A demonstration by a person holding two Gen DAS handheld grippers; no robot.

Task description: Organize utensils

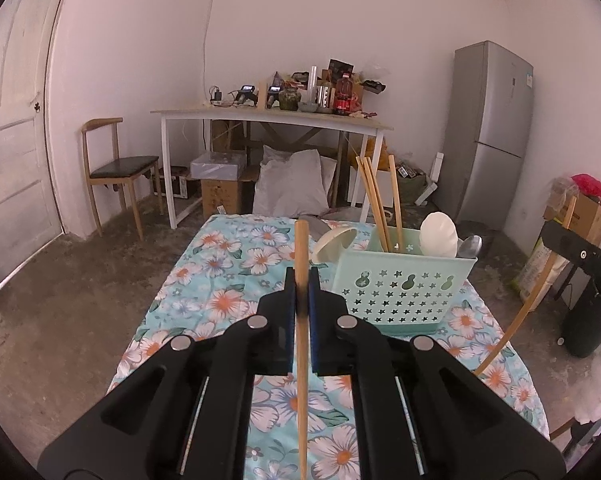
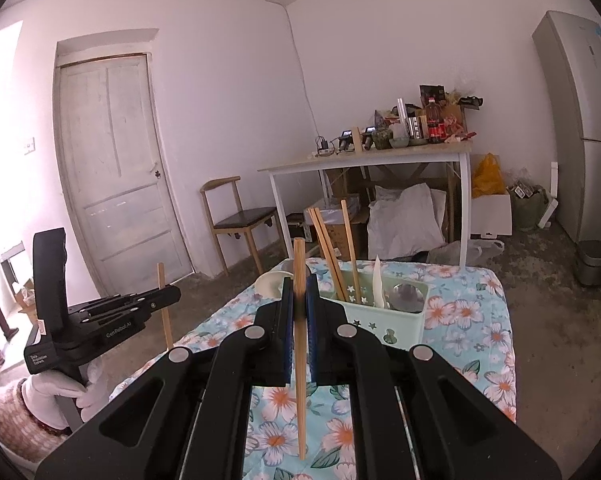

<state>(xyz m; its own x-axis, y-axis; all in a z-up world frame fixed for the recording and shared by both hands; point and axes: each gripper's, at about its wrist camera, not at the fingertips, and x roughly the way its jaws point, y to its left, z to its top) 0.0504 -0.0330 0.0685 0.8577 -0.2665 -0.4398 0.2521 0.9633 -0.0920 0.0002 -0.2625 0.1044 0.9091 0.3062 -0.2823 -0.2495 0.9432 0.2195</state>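
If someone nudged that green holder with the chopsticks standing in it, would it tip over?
Probably not easily: the green holder looks wide and flat-bottomed. Being perforated plastic, it's likely light, so it might slide on the floral cloth. The tall leaning chopsticks would likely rattle.

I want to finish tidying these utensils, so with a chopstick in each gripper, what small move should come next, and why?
Probably carry the right gripper forward to the green caddy and lower its chopstick into the compartment where three chopsticks already stand. Both grippers are shut on chopsticks held clear of the table, and in its own view the right one looks nearer that compartment than the left gripper.
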